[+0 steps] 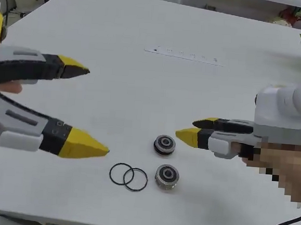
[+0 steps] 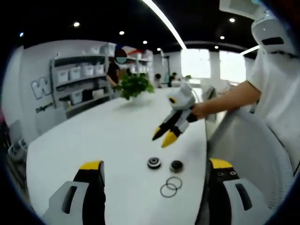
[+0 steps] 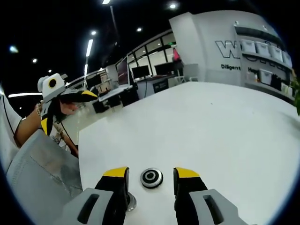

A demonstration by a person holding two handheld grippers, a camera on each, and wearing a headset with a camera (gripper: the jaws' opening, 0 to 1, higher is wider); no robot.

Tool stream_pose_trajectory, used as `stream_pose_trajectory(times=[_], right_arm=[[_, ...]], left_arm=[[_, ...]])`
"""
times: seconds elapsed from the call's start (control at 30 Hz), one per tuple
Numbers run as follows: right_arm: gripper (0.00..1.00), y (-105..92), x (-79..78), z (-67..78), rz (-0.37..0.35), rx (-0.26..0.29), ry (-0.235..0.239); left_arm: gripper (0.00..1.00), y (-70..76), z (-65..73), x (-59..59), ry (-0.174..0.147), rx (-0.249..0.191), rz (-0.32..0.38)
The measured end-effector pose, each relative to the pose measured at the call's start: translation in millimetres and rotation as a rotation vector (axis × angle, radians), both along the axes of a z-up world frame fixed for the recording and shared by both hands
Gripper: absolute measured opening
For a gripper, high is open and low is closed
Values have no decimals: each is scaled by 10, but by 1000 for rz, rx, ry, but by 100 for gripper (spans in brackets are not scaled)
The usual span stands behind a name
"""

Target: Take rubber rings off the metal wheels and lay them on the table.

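Here, the right gripper (image 1: 187, 128) hovers beside a wheel (image 1: 164, 145).

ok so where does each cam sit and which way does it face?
Head view: on the headset, looking forward and down at the table; left gripper and right gripper show.
Left gripper view: on the left gripper, facing across wheels and rings to the right gripper; own jaws, person's arm.
Right gripper view: on the right gripper, low, facing the wheels; own jaws, left gripper beyond.
Shared: all see wheels.
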State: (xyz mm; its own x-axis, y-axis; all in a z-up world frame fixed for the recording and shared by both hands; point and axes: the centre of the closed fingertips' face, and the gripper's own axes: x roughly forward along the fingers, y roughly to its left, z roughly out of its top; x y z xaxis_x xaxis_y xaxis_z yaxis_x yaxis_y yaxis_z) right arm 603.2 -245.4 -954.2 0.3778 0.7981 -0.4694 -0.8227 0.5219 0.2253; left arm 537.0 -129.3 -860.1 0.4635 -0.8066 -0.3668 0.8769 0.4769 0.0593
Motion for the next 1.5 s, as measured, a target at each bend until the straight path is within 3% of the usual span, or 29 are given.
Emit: stream_pose_trajectory(times=[0.27,0.53,0.67,0.73,0.8,1.0,1.1,1.17,1.23,1.3,1.33,1.43,1.5], right_arm=[[36,-29,-15,-104,12,-28,15],[34,-59,-55,-242,28,-71,35],[34,-73,-63,-290,36,-87,37],[33,-80,-60,-300,36,-89,36],[33,-88,-50,-313,34,-91,34],[32,-94,-41,-382,40,-110,33],[32,-98,-37,-421,41,-121,35],[31,-103,-31,-447,45,-124,40],[31,-97,-43,-472,52,-128,48],[30,-87,-54,-494,61,-140,45],[30,-84,-58,-501,65,-144,44],[30,-69,-73,-511,77,-152,41],[29,-63,-79,-511,82,-156,37]], left_arm=[[90,-303,261,255,-91,11,-83],[87,-579,273,549,-134,25,-129],[85,-717,274,719,-151,-17,-125],[79,-768,226,799,-151,-35,-111],[73,-816,143,853,-137,-54,-95],[68,-911,-285,930,-131,-31,-68],[64,-957,-521,894,-77,-18,-79],[59,-982,-639,874,-89,12,-94],[51,-1005,-743,861,-76,23,-90],[46,-1022,-850,859,-25,4,-57],[45,-1031,-892,858,-16,-1,-51],[41,-1028,-1074,828,17,40,-49],[37,-1035,-1151,797,15,68,-56]])
